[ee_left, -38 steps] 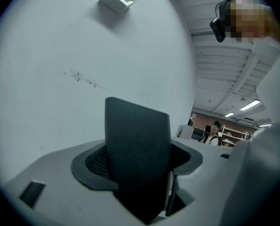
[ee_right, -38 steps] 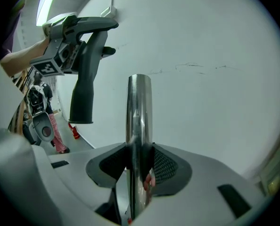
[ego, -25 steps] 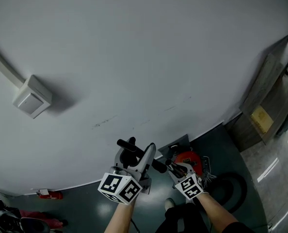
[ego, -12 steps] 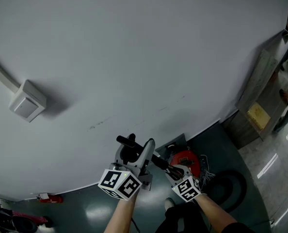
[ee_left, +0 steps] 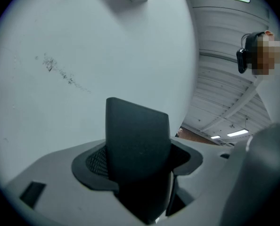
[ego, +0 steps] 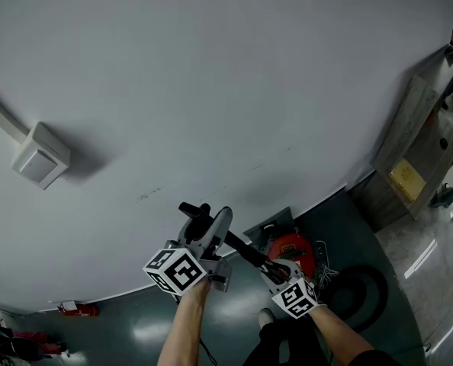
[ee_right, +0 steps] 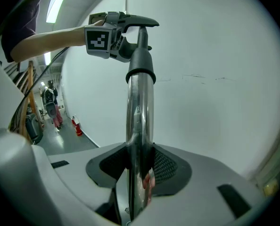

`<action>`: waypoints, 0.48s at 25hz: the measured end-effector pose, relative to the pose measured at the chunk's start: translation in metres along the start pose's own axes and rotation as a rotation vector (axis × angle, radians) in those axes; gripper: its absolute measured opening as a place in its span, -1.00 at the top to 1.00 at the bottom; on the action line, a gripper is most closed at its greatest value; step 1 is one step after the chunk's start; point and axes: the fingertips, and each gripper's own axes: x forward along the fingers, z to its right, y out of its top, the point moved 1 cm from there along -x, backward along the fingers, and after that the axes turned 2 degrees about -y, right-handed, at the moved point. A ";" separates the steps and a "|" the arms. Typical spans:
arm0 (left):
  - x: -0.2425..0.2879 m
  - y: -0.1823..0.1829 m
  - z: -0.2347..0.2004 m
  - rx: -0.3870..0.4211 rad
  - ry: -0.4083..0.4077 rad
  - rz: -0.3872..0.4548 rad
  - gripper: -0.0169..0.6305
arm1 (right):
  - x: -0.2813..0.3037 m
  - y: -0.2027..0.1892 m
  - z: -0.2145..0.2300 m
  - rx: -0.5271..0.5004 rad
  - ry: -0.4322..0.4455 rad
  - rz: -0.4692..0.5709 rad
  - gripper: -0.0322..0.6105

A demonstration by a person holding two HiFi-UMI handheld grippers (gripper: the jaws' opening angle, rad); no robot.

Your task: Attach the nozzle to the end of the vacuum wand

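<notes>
In the right gripper view the chrome vacuum wand point(ee_right: 140, 126) runs up from between the jaws of my right gripper point(ee_right: 140, 173), which is shut on it. A black collar point(ee_right: 141, 68) caps the wand's top. A black nozzle point(ee_right: 139, 21) sits right at that collar. My left gripper point(ee_right: 123, 29) is shut on the nozzle. The left gripper view shows the nozzle point(ee_left: 137, 140) as a wide black slab clamped between the jaws. In the head view, the left gripper point(ego: 205, 227) is up left of the right gripper point(ego: 276, 269), with the wand point(ego: 249, 254) slanting between them.
A pale wall fills most of the head view, with a white junction box point(ego: 40, 155) and conduit on it. On the dark floor below sit the red vacuum body point(ego: 293, 248), a coiled black hose point(ego: 360, 296) and a small red object point(ego: 78, 308). A wooden cabinet point(ego: 417, 158) stands at the right.
My left gripper has shifted left and a little down and has rolled, taking the nozzle with it. The right gripper has stayed in place on the wand.
</notes>
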 end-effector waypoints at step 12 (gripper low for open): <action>-0.011 -0.005 0.040 0.260 0.006 0.019 -0.06 | 0.013 0.000 -0.004 0.006 0.019 -0.042 0.44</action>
